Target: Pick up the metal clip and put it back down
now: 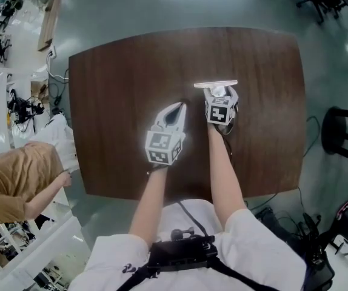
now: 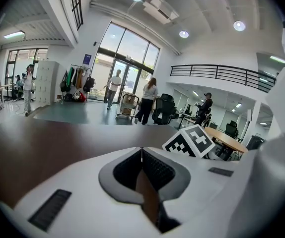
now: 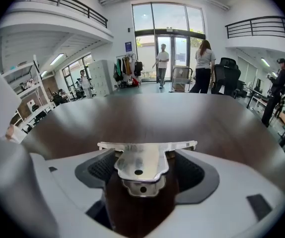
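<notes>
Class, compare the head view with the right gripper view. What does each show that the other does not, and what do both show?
Head view only: the left hand-held gripper, the person's forearms and the whole outline of the dark brown wooden table. Right gripper view only: two holes in the handle of the shiny metal clip, which lies between open jaws. Both: the clip, the table and the right hand-held gripper.

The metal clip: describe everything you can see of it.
The metal clip is shiny, silvery sheet metal: a long flat bar across its front and two stacked, lobed handles, each with a small round hole, pointing back at the camera. It seems to rest on the dark wooden table, handles between the right gripper's jaws, which stand apart with a gap on either side and do not press it.
</notes>
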A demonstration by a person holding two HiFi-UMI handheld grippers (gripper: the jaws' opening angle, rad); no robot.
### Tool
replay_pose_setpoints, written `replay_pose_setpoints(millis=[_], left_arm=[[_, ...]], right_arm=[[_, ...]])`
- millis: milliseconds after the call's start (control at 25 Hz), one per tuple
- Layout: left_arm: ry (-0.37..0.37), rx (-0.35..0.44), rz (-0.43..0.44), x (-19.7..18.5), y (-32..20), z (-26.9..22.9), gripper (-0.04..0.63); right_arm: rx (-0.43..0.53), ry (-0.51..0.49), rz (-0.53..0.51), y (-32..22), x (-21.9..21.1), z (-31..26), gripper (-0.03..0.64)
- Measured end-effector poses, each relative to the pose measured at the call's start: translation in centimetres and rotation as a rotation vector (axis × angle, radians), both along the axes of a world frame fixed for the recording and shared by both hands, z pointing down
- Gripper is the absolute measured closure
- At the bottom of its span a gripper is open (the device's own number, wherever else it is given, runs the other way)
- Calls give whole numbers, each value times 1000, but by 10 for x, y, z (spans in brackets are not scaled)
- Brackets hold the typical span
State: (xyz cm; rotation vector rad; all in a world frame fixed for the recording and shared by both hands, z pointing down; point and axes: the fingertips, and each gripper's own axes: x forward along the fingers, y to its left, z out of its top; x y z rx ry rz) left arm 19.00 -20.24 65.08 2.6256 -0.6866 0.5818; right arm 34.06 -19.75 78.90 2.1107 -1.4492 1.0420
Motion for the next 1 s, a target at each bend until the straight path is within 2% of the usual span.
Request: replay_pose_setpoints(millis=[80, 320, 520, 760, 880, 1000], left_arm=[[1, 5, -6, -4, 3, -3, 584], [21, 30, -23, -11, 1, -21, 584], [55, 51, -40, -15, 9, -45, 584], [108, 107, -73, -36, 10, -83, 584], [139, 169, -90, -54, 6, -110, 584], [200, 235, -127, -75, 0, -142, 584]], right_arm=[[-8, 12, 7, 3, 1, 1, 306], [-11, 30, -25, 4, -1, -4, 316], [39, 27, -34, 26, -14, -40, 317], [187, 69, -53, 40, -40, -122, 317], [277, 79, -48, 45, -58, -171, 317], [362, 100, -66, 43, -72, -219, 318]])
